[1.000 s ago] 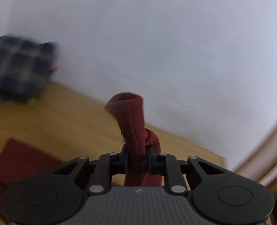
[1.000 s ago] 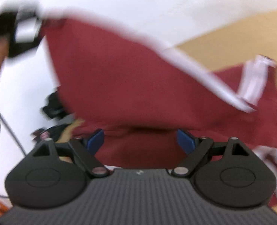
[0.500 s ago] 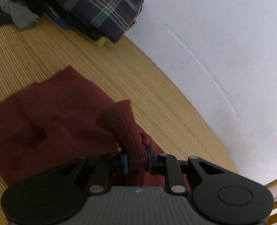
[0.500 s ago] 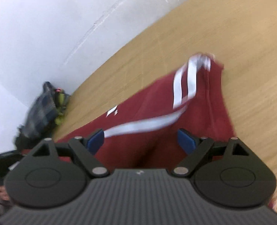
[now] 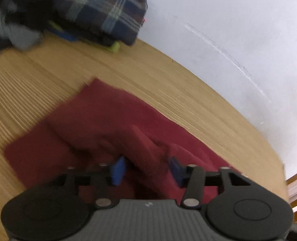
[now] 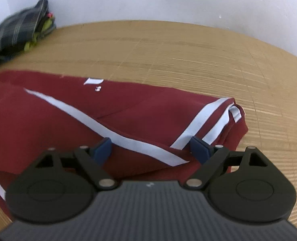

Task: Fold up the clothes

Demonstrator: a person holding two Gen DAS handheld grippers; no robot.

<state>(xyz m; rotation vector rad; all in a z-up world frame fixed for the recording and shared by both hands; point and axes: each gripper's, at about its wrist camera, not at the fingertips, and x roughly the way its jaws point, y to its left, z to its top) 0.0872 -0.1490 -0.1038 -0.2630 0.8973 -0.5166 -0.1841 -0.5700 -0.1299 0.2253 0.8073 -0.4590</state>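
The maroon garment (image 6: 72, 118) lies on the wooden table (image 6: 168, 46), filling the lower left and centre of the right wrist view. White stripes (image 6: 108, 134) run diagonally across its top layer, and a doubled edge shows at centre right, so at least one layer lies over another.

The right gripper (image 6: 151, 148) stands with its tongs apart, low over the striped layer, clamping nothing. The left gripper (image 5: 147, 169) also has its tongs apart; a raised ridge of cloth sits between them, and motion blur hides whether either pad touches it.

In the left wrist view the garment (image 5: 100, 124) is bunched and creased at lower centre. A pile of plaid clothes (image 5: 100, 12) sits in the upper left, well apart.

Risks:
- The bunched ridge may be pressed into a crooked fold if not smoothed.
- An open tong may snag the loose top layer on withdrawal and drag it askew.
- A grip that catches only one layer would separate the stack.
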